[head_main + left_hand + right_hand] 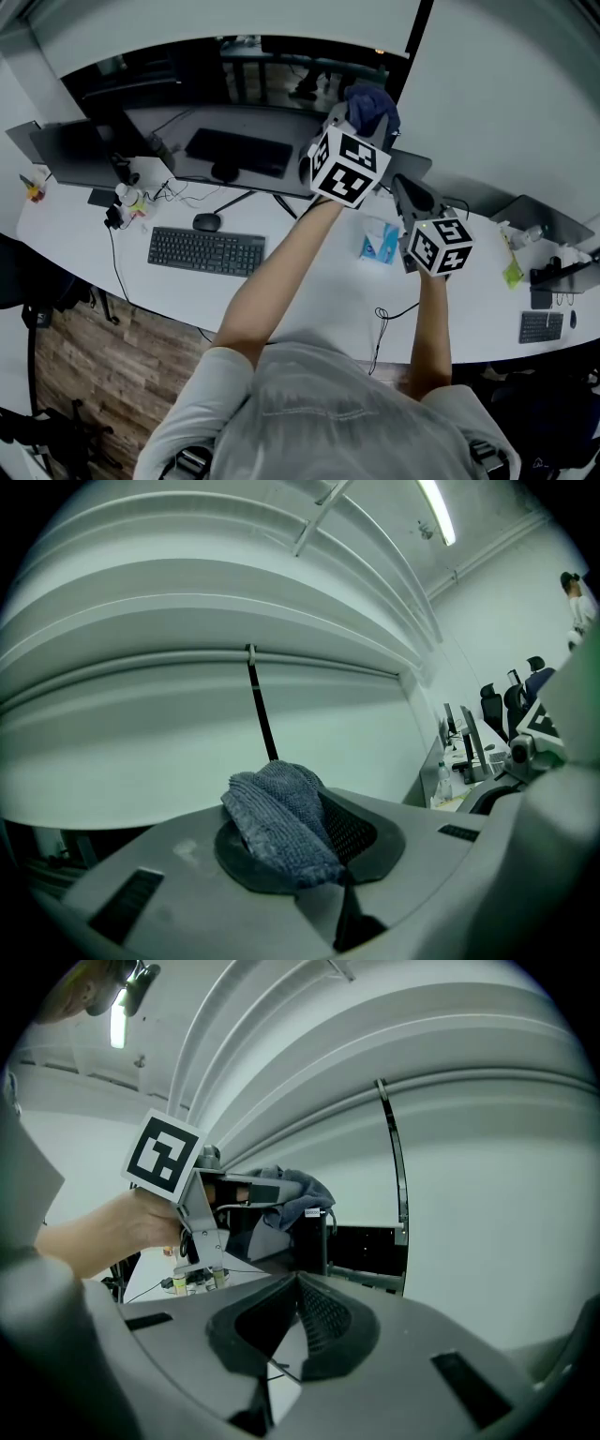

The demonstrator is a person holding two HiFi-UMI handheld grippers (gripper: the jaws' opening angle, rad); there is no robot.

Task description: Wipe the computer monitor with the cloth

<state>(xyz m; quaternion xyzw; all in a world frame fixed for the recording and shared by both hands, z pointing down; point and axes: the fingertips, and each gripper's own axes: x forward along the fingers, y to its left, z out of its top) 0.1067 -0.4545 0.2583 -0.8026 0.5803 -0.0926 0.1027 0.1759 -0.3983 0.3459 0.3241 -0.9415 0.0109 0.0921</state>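
Observation:
The dark monitor (234, 141) stands at the back of the white desk (309, 300). A blue-grey cloth (371, 105) is bunched at the monitor's top right corner, with my left gripper (361, 117) shut on it. In the left gripper view the cloth (281, 822) fills the jaws of the left gripper (314, 855) and faces a pale wall. My right gripper (411, 195) is just right of and below it, pointing away from me, jaws together with nothing in them. The right gripper view looks over the right gripper (295, 1307) at the left gripper (234, 1199), the cloth (298, 1194) and the monitor's edge (361, 1246).
In front of the monitor lie a black keyboard (206, 251) and a mouse (206, 222). A blue-white tissue pack (380, 241) sits by my right forearm. A laptop (70, 150) and small bottles (127, 199) are at the left; another keyboard (541, 326) is at the far right.

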